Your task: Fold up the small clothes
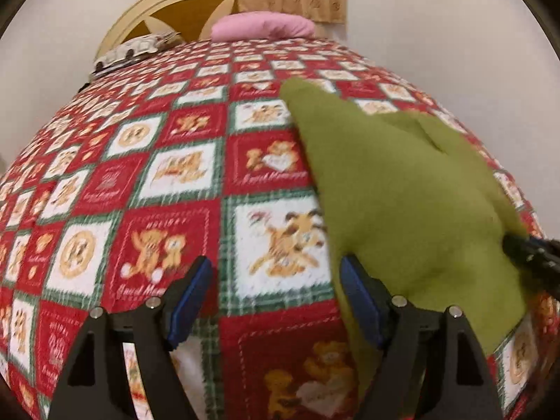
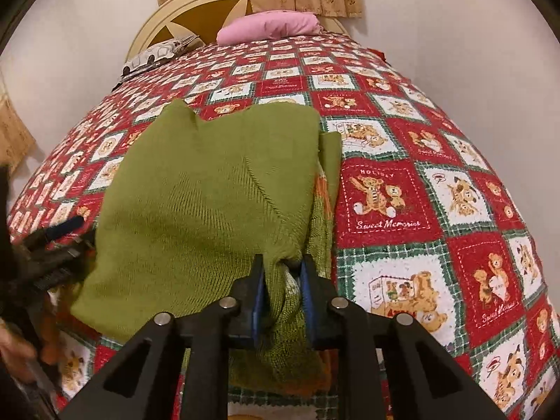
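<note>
A green knitted garment (image 1: 402, 192) (image 2: 196, 203) lies spread on the bed's red, white and green teddy-bear quilt (image 1: 175, 175) (image 2: 402, 192). My left gripper (image 1: 276, 269) hangs open over bare quilt at the garment's left edge, with nothing between its blue pads; the right wrist view shows it low on the left (image 2: 59, 238). My right gripper (image 2: 281, 269) sits at the garment's near right corner. A bunched fold of the knit lies between its pads, which stand slightly apart and do not squeeze it. In the left wrist view my right gripper (image 1: 532, 252) shows at the garment's right edge.
A pink pillow (image 1: 262, 26) (image 2: 269, 26) and a patterned pillow (image 1: 133, 49) (image 2: 154, 52) lie at the bed's far end, under a cream round headboard (image 1: 168, 10) (image 2: 196, 0). White walls flank the bed. A hand (image 2: 14, 343) shows at the lower left.
</note>
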A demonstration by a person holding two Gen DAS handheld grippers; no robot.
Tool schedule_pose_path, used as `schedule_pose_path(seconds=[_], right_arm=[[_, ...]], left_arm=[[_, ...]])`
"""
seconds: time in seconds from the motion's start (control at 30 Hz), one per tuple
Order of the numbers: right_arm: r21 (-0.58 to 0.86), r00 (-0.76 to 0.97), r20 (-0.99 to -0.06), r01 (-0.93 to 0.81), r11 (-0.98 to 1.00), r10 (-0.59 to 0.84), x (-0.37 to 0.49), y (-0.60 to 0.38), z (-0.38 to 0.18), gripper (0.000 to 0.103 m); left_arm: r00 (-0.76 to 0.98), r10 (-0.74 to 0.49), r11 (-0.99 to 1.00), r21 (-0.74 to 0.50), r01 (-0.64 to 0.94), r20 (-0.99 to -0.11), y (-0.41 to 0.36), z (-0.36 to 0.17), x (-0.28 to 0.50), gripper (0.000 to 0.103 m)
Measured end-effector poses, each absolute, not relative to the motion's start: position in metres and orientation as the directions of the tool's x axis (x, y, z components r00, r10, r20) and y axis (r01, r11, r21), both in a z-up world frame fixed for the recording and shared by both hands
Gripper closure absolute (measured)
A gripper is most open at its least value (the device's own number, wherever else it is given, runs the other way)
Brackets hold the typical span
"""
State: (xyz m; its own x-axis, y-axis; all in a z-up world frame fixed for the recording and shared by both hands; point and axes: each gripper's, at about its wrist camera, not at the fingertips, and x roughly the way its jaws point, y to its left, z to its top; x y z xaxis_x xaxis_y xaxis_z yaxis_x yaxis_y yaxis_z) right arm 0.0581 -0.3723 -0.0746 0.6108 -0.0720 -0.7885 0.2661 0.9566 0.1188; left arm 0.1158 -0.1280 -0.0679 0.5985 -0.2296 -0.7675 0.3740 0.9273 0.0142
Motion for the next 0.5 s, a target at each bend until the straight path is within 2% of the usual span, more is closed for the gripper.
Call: schedule_pose_path(seconds=[0.1, 0.2, 0.33, 0.37, 0.43, 0.5], right_arm=[[0.172, 0.603, -0.797, 0.27, 0.947, -0.027, 0.04, -0.374, -0.072, 0.069], [0.171, 0.599, -0.8, 0.286, 0.943, -0.037, 0.016, -0.376, -0.063, 0.06], [0.194, 0.669, -0.741, 0.306, 0.932, -0.066, 0.01, -0.39, -0.03, 0.057], [0.206, 0.682, -0.729, 0.307, 0.929, -0.064, 0.015, -0.394, -0.024, 0.053], [0.231, 0.703, -0.709, 0.309, 0.923, -0.058, 0.032, -0.402, -0.015, 0.03], [0.253, 0.708, -0.706, 0.278, 0.927, -0.02, 0.058, -0.407, -0.014, 0.026]], left_arm=[[0.567, -0.207, 0.908, 0.059, 0.415, -0.797, -0.122, -0.069, 0.111, 0.025], [0.54, -0.235, 0.903, 0.024, 0.429, -0.808, -0.102, -0.064, 0.114, 0.025], [0.561, -0.269, 0.922, -0.041, 0.385, -0.783, -0.091, -0.042, 0.131, 0.025], [0.564, -0.285, 0.923, -0.064, 0.379, -0.775, -0.093, -0.036, 0.138, 0.025], [0.558, -0.315, 0.919, -0.101, 0.38, -0.768, -0.103, -0.027, 0.149, 0.025], [0.552, -0.356, 0.905, -0.132, 0.404, -0.754, -0.12, -0.019, 0.161, 0.021]])
